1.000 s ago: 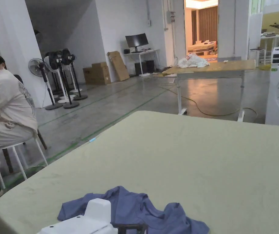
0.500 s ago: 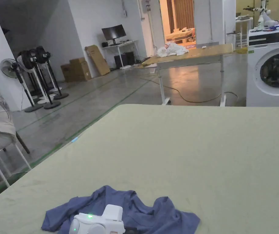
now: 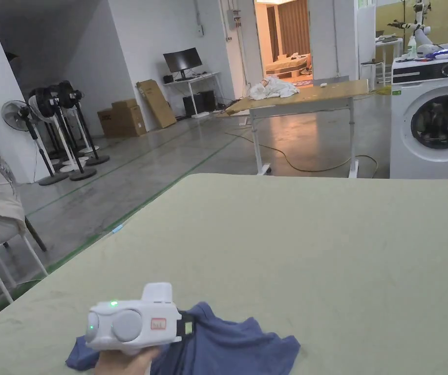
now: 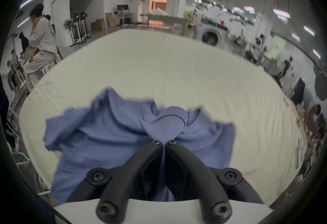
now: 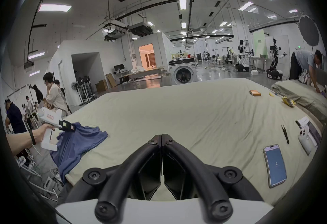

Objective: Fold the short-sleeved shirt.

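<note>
Shirt (image 4: 109,137), crumpled at the table's (image 3: 345,254) near left corner, is pinched in the left gripper's (image 4: 164,142) closed jaws. The right gripper (image 5: 161,136) hangs closed and empty. A one-handed pull could drag the shirt off that edge.

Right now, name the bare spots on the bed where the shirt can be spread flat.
Bare: the bed middle, from the shirt across to the phone. Crowded: the right edge, with phone and controller.
</note>
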